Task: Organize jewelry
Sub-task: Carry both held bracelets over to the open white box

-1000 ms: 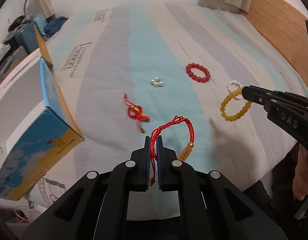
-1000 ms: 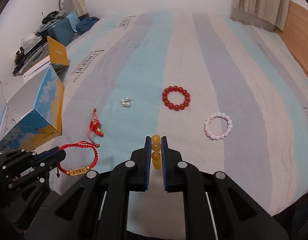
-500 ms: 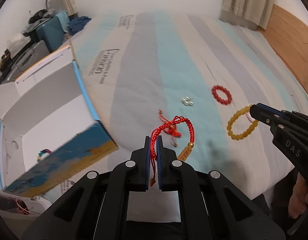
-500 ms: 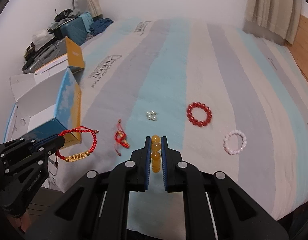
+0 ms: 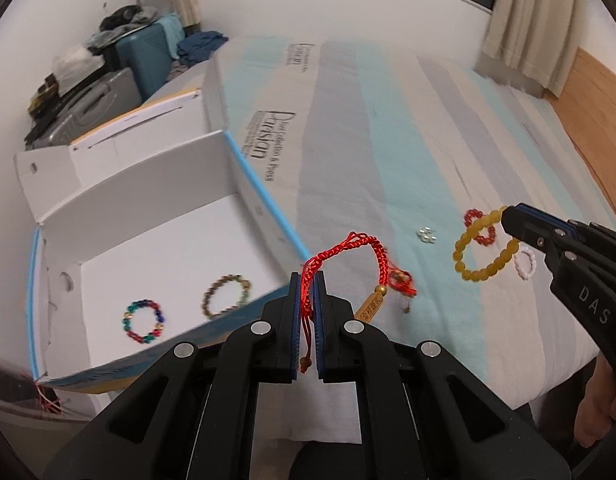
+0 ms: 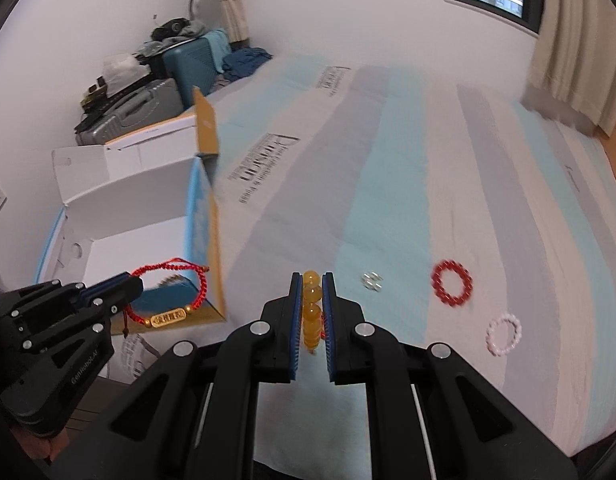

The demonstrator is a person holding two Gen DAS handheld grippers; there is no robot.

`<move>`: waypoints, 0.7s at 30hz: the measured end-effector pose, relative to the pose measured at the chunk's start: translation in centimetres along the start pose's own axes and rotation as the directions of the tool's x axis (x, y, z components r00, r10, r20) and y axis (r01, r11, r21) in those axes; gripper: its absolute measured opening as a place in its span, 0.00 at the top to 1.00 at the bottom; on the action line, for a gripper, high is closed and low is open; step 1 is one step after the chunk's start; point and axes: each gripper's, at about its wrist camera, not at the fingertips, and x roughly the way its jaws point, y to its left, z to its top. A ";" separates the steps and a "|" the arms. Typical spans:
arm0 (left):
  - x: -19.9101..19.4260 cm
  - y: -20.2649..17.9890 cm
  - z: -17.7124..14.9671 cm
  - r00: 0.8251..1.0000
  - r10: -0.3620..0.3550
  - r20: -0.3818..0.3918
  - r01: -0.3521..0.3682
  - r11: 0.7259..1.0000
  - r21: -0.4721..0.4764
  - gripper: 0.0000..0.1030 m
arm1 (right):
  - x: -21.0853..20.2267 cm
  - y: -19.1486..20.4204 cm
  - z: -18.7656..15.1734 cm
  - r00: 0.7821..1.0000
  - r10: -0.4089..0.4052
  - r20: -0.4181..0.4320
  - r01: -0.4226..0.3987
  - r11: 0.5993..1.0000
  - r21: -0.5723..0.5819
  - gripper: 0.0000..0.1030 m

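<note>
Left to right across the bed.

Open box sits at the left edge of the bed, flaps up, white floor bare in the middle. Two bead bracelets already lie inside: multicolour bracelet and brown-green bracelet, both near the front wall.

Left gripper: fingers pinched tight on the red cord bracelet, which hangs free with its gold tag dangling. In the right wrist view it hangs in front of the box's front right corner, not yet over the opening.

Right gripper: fingers clamped on the amber bead bracelet, several beads stacked between the pads; the loop hangs clear of the bed.

Left on the bed: red knotted charm, small silver earrings, red bead bracelet, pink bead bracelet.

Step in hand, as judged: carry both pieces to the box and drop them.

Notes for doing it well:
- Bring each gripper fully above the box floor before releasing; the near wall and blue rim could catch a dangling loop.
- Aim for bare floor, apart from the two bracelets inside, to avoid tangling the cord.
- Lower before opening so the tag does not bounce out.
- Release one at a time; the grippers are near each other.
</note>
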 end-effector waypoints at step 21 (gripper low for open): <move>-3.3 13.1 0.1 0.991 0.137 -0.012 -0.137 0.979 -0.152 0.95 | 0.5 14.2 5.4 0.992 0.127 0.020 -0.124 0.983 -0.135 0.91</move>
